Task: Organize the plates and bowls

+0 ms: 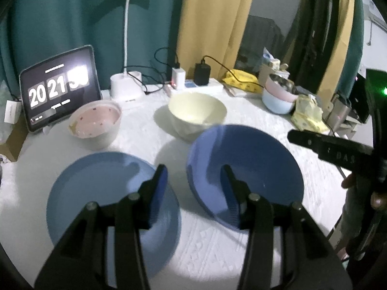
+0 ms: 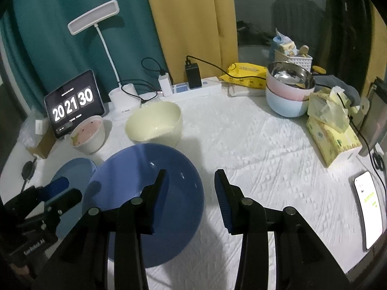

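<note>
Looks like you're between grabs right now: both sets of jaws are apart and empty, nothing pinched on either side. Your left gripper (image 1: 194,176) hangs over the gap between the two blue pieces, with the flat blue plate (image 1: 96,188) under its left finger and the deeper blue dish (image 1: 261,164) under its right finger. Your right gripper (image 2: 191,181) has that same blue dish under its left finger and bare white table cover (image 2: 278,169) under the other. My guess is the next step is stacking the two blue ones, so you need to pick one rim and drop a finger on each side of it, since neither gripper straddles an edge yet. Beyond the jaws sit the cream bowl (image 2: 154,123) and the pink-lined bowl (image 2: 88,133), probably the next pair to nest. Watch the cream bowl: it sits right up against the far edge of the blue dish, so a sloppy lift could knock it. Further back there's a tablet clock (image 2: 73,104), a desk lamp (image 2: 96,19), a power strip (image 2: 193,88) with cables, a stack of bowls (image 2: 287,89) and a tissue pack (image 2: 331,133), all well clear.
</note>
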Motion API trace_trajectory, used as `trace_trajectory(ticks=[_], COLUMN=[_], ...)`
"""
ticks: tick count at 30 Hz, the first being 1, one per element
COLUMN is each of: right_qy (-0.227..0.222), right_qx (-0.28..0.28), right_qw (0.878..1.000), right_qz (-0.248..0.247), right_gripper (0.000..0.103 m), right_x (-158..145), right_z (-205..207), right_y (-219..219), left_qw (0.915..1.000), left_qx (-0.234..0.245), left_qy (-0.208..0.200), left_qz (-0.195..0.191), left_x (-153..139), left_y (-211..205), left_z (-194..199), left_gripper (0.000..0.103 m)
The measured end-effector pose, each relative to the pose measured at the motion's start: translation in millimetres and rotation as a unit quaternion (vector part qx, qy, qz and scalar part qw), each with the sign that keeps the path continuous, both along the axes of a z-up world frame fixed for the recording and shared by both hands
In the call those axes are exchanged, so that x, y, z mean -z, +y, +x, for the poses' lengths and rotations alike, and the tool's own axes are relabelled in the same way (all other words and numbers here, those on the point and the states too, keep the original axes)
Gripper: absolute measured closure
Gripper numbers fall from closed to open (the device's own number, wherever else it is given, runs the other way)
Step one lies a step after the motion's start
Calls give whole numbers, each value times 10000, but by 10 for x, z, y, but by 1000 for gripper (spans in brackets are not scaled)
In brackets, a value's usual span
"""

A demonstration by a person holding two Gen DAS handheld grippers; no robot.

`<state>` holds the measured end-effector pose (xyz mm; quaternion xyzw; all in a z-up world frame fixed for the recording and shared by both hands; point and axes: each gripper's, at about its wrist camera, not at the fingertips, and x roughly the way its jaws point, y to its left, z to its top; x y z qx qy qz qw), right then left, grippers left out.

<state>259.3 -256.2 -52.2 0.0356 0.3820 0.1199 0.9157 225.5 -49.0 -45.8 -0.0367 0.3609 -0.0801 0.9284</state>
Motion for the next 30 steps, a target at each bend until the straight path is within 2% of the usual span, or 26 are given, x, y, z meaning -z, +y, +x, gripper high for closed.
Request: trace_trajectory(ticks=[8,14,26,30], right_qy=[13,51,322,636], right_qx=[-152,-285,-299,-297], right_qw=[9999,9995,9990,9972], right_qz=[-50,-105,111,264], right_gripper=[62,62,62,62], right_x=[-15,-26,-4,121], right_z=[205,429,996,1243], right_y=[92,180,278,327], left_qw=[9999,9998,9978,9959], left_qx=[-127,-145,-207,-324], left_qy=[-9,142,626,840], left_qz=[-1,-40,-112,-11], left_x=[-105,-109,65,188], left_y=[66,80,73,78], left_z=[329,667,1278,1469], left_gripper=[56,56,56,56])
